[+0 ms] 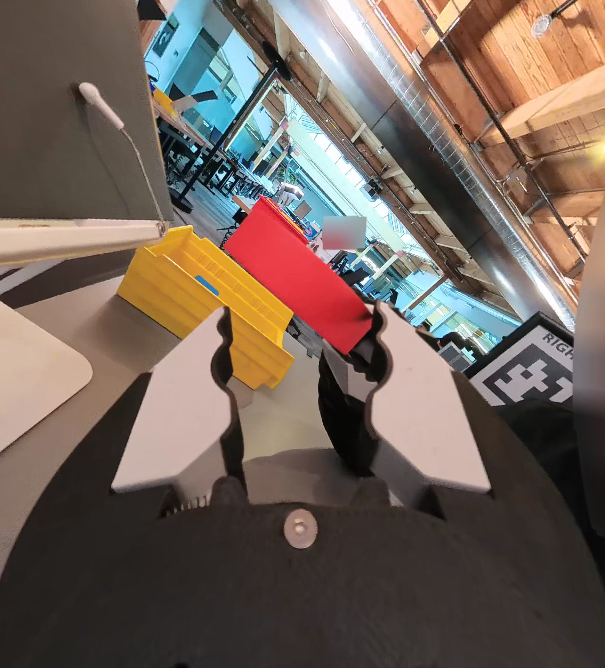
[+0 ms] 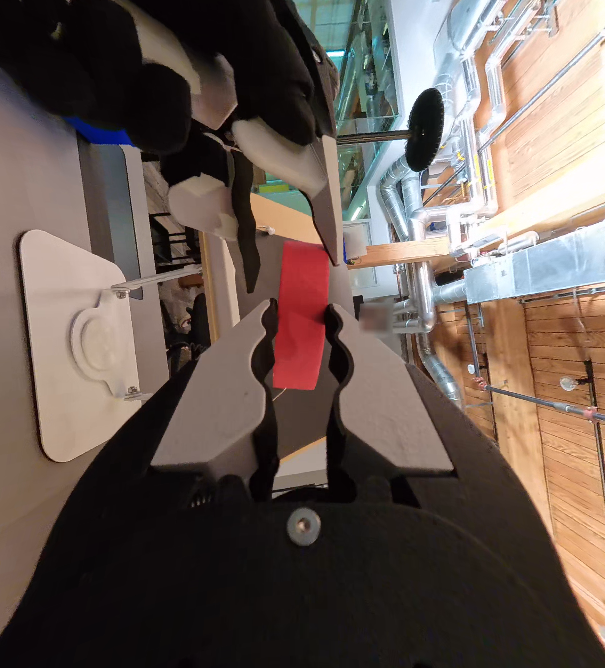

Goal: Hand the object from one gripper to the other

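The right gripper (image 2: 301, 307) has its fingers (image 2: 221, 379) clamped on the red object (image 2: 299, 325), one ribbed pad on each broad face, near the piece's middle, above the grey counter (image 2: 5, 253). The left gripper (image 2: 294, 274), held in a black-gloved hand (image 2: 113, 72), reaches in from the far side. Its fingers are spread apart around the free end, and one tip appears to touch the edge, though contact cannot be confirmed.

In the left wrist view, the left gripper (image 1: 301, 314) shows its fingers (image 1: 185, 397) wide open with nothing clamped between them. The red object (image 1: 294, 274) slants across the gap ahead, its lower end pinched by the right gripper (image 1: 357, 356).

The piece looks thin, flat-sided and matte, and is probably light. It shows no sag where it projects past the pads, so it is likely stiff enough to take a firm squeeze. Its smooth faces could slip or pivot if it is held by a corner. The best hold for the receiving fingers seems to be flat across both broad faces of the free end, well clear of the other pads.

Beyond the fingers, a yellow bin (image 1: 203, 289) sits on the counter (image 1: 286, 397). A white base plate (image 2: 77, 343) lies off to one side, and a black-and-white marker board (image 1: 528, 372) shows at the frame's edge.
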`<state>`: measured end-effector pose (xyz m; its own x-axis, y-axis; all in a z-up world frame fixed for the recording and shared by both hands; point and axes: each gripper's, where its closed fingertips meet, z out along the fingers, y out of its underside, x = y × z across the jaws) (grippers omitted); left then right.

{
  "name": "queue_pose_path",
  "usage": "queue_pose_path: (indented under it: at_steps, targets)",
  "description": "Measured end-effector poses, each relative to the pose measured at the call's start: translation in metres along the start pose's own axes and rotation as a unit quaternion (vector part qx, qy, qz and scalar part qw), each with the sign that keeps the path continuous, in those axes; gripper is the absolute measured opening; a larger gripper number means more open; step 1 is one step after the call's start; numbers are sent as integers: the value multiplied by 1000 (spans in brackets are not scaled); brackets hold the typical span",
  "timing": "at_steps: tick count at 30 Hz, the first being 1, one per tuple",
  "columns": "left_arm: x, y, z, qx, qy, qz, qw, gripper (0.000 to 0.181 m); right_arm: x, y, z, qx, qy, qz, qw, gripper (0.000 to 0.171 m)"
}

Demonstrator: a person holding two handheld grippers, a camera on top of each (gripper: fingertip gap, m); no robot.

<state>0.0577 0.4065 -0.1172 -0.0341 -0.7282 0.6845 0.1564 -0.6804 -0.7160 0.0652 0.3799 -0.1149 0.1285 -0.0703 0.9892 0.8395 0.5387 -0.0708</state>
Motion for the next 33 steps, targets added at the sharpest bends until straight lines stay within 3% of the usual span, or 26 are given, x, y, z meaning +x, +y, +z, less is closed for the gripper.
queue_pose_path:
  at_steps: [3, 8, 16, 17, 18, 20, 24, 27, 30, 33]
  targets:
    - [-8, 4, -1, -10, -11, -16, 1000, 66, -13, -2, 4, 2, -9, -13, 1000, 24]
    - [-14, 9, -2, -20, -14, -24, 999, 60, -28, -17, 7, 18, -22, -23, 999, 24]
    - [-21, 9, -3, -15, -31, -25, 999, 51, -36, -9, 11, 19, -32, -5, 999, 24]
    - [-21, 7, -3, -12, -33, -19, 999, 48, -39, -10, 11, 26, -47, 6, 999, 36]
    - [-18, 6, -4, -12, -29, -7, 999, 37, -39, -11, 11, 35, -54, 21, 998, 48]
    - [-15, 6, -5, -17, -31, 13, 999, 32, -36, -15, 7, 59, -72, 62, 994, 55]
    - [-6, 4, -9, -29, -25, 68, 997, 27, -21, -12, 0, 86, -103, 152, 979, 51]
    - [0, 8, -9, -47, -21, 90, 995, 27, -15, -4, -1, 96, -143, 277, 945, 55]
    - [12, 29, -4, -113, -5, 137, 984, 27, -16, 9, 2, 93, -163, 353, 917, 60]
    - [29, 50, 4, -166, 15, 185, 968, 26, -17, 8, 0, 113, -179, 378, 901, 45]
